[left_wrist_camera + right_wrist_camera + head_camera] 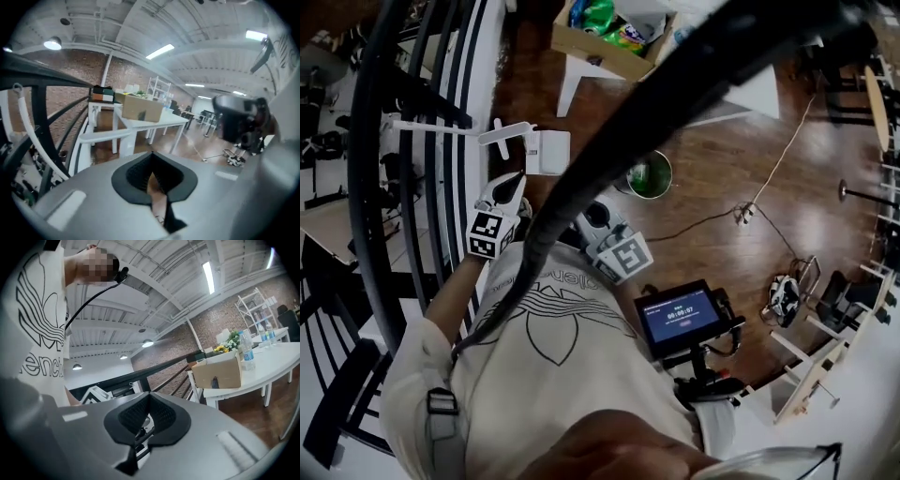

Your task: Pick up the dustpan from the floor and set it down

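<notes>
dustpan: not plainly recognisable in any view; a white boxy piece with a long white bar (pixel 546 152) lies on the dark wooden floor (pixel 722 169) at the left, beside the black curved railing (pixel 366 187), and may be it.
left gripper (pixel 151 159): jaws closed tip to tip with nothing between them; in the head view it sits just near of the white piece, and contact cannot be made out.
right gripper (pixel 149 399): jaws pressed together, empty, close to the right of the left one.
green round bucket (pixel 649 175): on the floor right of the white piece, partly hidden by a thick black cable (pixel 675 84).
brown cardboard box (pixel 600 42): far, on a white table (pixel 750 94), cut off by the top edge.
small black screen (pixel 680 314): near right, print unreadable.
</notes>
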Demonstrator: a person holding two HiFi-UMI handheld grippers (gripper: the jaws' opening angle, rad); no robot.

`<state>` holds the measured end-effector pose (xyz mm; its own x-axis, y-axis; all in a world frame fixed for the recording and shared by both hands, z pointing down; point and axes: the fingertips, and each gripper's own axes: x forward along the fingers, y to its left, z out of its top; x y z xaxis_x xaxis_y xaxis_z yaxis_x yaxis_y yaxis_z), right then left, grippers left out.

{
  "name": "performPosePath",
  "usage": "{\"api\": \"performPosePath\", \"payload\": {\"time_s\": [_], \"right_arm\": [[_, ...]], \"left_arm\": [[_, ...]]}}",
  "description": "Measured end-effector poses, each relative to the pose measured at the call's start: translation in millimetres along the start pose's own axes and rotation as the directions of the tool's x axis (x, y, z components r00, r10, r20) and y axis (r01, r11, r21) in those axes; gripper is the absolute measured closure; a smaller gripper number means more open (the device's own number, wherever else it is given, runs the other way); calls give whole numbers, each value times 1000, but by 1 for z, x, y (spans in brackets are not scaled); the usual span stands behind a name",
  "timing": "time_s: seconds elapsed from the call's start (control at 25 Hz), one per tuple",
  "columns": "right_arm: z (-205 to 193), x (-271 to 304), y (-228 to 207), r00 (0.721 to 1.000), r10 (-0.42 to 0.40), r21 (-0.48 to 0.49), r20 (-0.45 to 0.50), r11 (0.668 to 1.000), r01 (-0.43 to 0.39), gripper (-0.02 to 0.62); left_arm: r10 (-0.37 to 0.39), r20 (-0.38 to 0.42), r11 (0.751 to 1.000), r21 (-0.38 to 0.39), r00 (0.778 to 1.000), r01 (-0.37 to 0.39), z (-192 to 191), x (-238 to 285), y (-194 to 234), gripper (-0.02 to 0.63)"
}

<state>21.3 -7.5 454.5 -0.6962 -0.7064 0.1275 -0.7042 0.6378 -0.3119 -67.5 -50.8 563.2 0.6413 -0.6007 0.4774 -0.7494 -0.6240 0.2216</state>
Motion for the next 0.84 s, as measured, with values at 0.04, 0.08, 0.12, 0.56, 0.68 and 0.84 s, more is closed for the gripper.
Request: {"api": "performPosePath", "payload": {"time_s": [0.04, 0.08, 0.12, 0.56, 0.68, 0.84], "right_arm": [[1, 1, 1, 1000, 4, -10, -3, 1000, -4, 595], [1, 4, 3, 1000, 10, -27, -3, 1000, -10, 595], [3, 8, 4, 1000, 18, -42, 3, 999, -18, 595], [30, 33, 8, 995, 99, -143, 21, 985, -95, 595], [36, 31, 9, 994, 103, -154, 27, 983, -98, 595], [39, 31, 9, 995, 92, -161, 24, 983, -87, 595]], "left_arm": [[-51, 13, 999, 0, 999, 51, 13, -6, -15, 584], [-86, 31, 996, -2, 996, 86, 26, -11, -26, 585], [-112, 56, 993, -15, 992, 113, 40, -14, -33, 584], [-136, 265, 990, 57, 955, 126, 119, -27, -62, 585], [-154, 250, 987, 80, 956, 138, 127, -31, -67, 586], [-146, 245, 983, 143, 958, 114, 133, -35, -75, 585]]}}
